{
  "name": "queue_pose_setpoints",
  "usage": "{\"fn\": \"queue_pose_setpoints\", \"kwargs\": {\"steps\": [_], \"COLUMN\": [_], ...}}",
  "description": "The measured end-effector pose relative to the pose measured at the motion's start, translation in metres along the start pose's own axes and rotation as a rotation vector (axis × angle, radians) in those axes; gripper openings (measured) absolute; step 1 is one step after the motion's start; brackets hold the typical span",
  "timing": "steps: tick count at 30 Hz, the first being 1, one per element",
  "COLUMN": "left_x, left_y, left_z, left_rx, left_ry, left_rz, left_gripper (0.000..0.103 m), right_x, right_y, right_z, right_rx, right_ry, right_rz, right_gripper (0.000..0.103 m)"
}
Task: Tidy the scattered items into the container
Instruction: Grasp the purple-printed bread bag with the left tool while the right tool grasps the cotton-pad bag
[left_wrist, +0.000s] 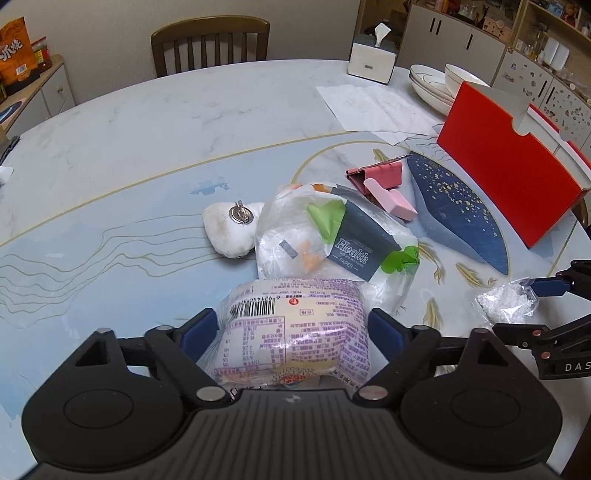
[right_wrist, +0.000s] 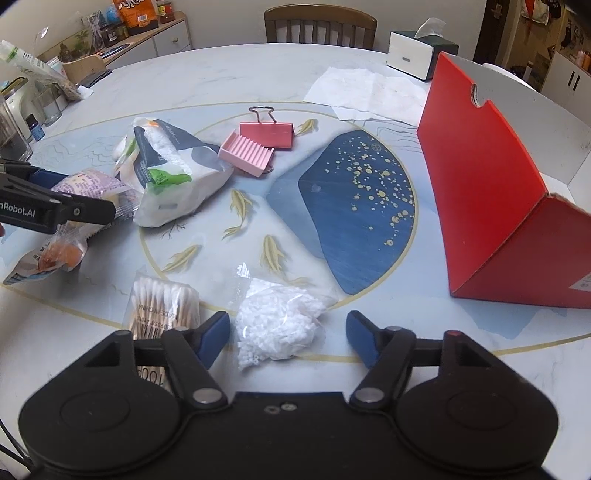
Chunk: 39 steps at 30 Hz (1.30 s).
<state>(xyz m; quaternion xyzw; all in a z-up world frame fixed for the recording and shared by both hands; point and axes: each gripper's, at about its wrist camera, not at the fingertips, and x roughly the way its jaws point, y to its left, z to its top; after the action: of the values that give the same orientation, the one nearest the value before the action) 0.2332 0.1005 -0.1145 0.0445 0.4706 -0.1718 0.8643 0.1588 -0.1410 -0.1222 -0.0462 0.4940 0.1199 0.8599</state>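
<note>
A round marbled counter (right_wrist: 258, 74) is seen from the right gripper (right_wrist: 288, 338), whose blue-padded jaws stand apart around a clear bag of white pellets (right_wrist: 277, 325), untouched. Cotton swabs (right_wrist: 162, 306) lie just left; a red box (right_wrist: 491, 206) stands open at right.

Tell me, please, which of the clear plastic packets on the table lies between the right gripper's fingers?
The small clear bag of white pellets lies between the right gripper fingers, not yet pinched. The cotton swab pack sits just outside its left finger.
</note>
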Motion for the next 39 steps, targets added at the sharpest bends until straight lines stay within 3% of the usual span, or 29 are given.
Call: {"fn": "queue_pose_setpoints", "kwargs": {"steps": [4, 11, 26, 39], "left_x": [-0.004, -0.010, -0.043, -0.075], "left_y": [-0.002, -0.003, -0.011, -0.038], "left_z": [0.000, 0.000, 0.002, 0.008], "left_rx": [0.006, 0.007, -0.007, 0.003], "left_ry": [-0.011, -0.023, -0.070, -0.126], "left_rz": [0.005, 0.010, 0.005, -0.036], "left_gripper": [0.076, 0.070, 0.068, 0.068], "right_x": [-0.003, -0.009, -0.041, -0.067], "right_y": [-0.002, -0.006, -0.019, -0.028], "right_z": [0.000, -0.001, 0.001, 0.005], "right_rx": [0.005, 0.022, 0.045, 0.038], "right_ry": [-0.003, -0.016, -0.086, -0.135], "right_rz": [0.001, 0.004, 0.011, 0.020], "right_gripper": [0.054, 0.043, 0.039, 0.028]}}
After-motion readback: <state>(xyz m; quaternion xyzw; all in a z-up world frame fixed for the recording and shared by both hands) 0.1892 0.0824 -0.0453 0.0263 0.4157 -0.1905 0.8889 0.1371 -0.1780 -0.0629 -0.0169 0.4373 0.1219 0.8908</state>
